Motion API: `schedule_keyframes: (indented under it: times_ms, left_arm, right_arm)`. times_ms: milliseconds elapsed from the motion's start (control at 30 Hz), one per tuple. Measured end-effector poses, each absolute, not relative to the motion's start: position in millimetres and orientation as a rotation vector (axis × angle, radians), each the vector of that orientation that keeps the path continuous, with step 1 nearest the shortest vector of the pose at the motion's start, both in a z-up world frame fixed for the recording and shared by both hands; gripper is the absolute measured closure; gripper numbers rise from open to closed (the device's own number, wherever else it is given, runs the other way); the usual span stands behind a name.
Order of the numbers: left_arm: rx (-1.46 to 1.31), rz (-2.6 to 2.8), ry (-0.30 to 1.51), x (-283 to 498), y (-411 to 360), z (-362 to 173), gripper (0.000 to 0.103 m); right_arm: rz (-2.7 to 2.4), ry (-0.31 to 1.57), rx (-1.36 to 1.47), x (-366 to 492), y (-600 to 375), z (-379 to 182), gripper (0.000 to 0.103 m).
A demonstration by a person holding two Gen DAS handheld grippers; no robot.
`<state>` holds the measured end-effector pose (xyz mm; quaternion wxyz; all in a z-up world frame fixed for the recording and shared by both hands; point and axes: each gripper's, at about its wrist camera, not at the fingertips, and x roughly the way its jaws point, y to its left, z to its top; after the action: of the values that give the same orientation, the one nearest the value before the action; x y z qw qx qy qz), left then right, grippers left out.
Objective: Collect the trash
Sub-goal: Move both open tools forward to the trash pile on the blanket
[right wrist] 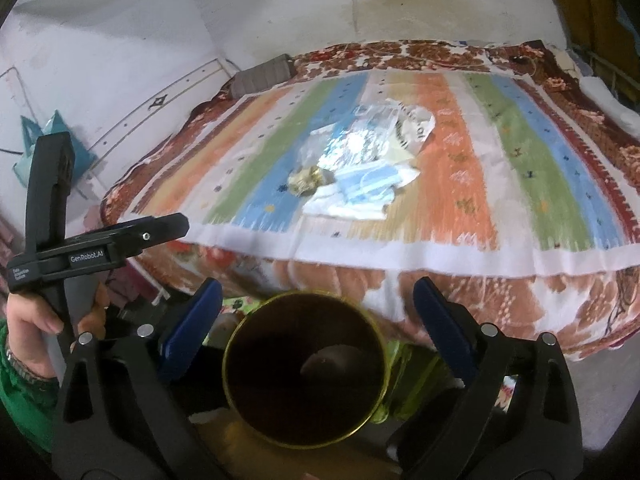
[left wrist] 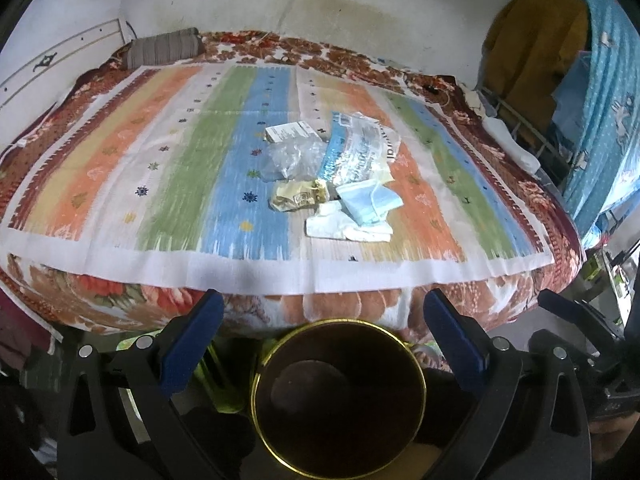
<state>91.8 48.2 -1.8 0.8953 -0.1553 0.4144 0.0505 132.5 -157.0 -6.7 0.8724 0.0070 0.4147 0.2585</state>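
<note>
From the left wrist camera I see my left gripper (left wrist: 324, 312) with its blue-padded fingers (left wrist: 200, 332) spread wide, holding nothing, above a dark bin (left wrist: 340, 400) with a yellow rim on the floor just before the bed (left wrist: 120, 304). The trash pile (left wrist: 332, 176) lies mid-bed on the striped cloth (left wrist: 168, 160): a blue face mask (left wrist: 370, 200), white tissue (left wrist: 340, 226), a crumpled yellow wrapper (left wrist: 296, 196), clear plastic bags (left wrist: 360, 148) and a small box (left wrist: 292, 132).

From the right wrist camera, my right gripper (right wrist: 316, 300) also has its fingers (right wrist: 440, 316) spread and empty over the bin (right wrist: 304, 368). The left gripper (right wrist: 100, 248) shows at the left, held by a hand (right wrist: 32, 320) in a green sleeve (right wrist: 24, 396). The trash pile (right wrist: 360, 168) stays well apart from both.
</note>
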Motion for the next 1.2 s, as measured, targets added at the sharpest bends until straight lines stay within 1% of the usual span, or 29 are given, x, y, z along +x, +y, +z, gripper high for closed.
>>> schedule_keyframes:
  times_ms: [233, 300, 400, 533, 633, 733, 867, 967, 1167, 1200]
  left_arm:
    - [-0.332, 0.113, 0.914, 130, 69, -8, 0.006]
    - [-0.354, 0.125, 0.927, 143, 79, -11, 0.006]
    - [-0.366, 0.143, 0.945, 160, 87, -16, 0.007]
    - [-0.36, 0.134, 0.95, 171, 88, -21, 0.008]
    - [-0.372, 0.117, 0.959, 177, 90, -26, 0.008]
    - [-0.399, 0.106, 0.977, 186, 96, -33, 0.008]
    - [-0.412, 0.071, 0.987, 205, 99, -39, 0.01]
    - [-0.393, 0.054, 1.011, 220, 102, -48, 0.016]
    - [-0.451, 0.05, 1.035, 237, 114, -60, 0.016]
    - [-0.471, 0.041, 1.041, 241, 116, -62, 0.016]
  right_arm:
    - [0.549, 0.924, 0.033, 173, -142, -10, 0.013]
    - [0.534, 0.945, 0.041, 185, -138, -14, 0.016]
    - [0.514, 0.97, 0.032, 199, -136, -21, 0.017]
    - [0.479, 0.986, 0.026, 210, -141, -27, 0.017]
    - [0.451, 1.035, 0.053, 222, -144, -38, 0.017]
    - [0.455, 1.062, 0.044, 232, -138, -47, 0.02]
    - [0.472, 1.061, 0.057, 250, -131, -47, 0.021]
    - [0.462, 1.081, 0.062, 268, -129, -53, 0.022]
    - [0.435, 1.132, 0.103, 300, -134, -68, 0.024]
    - [0.428, 1.137, 0.108, 305, -135, -71, 0.026]
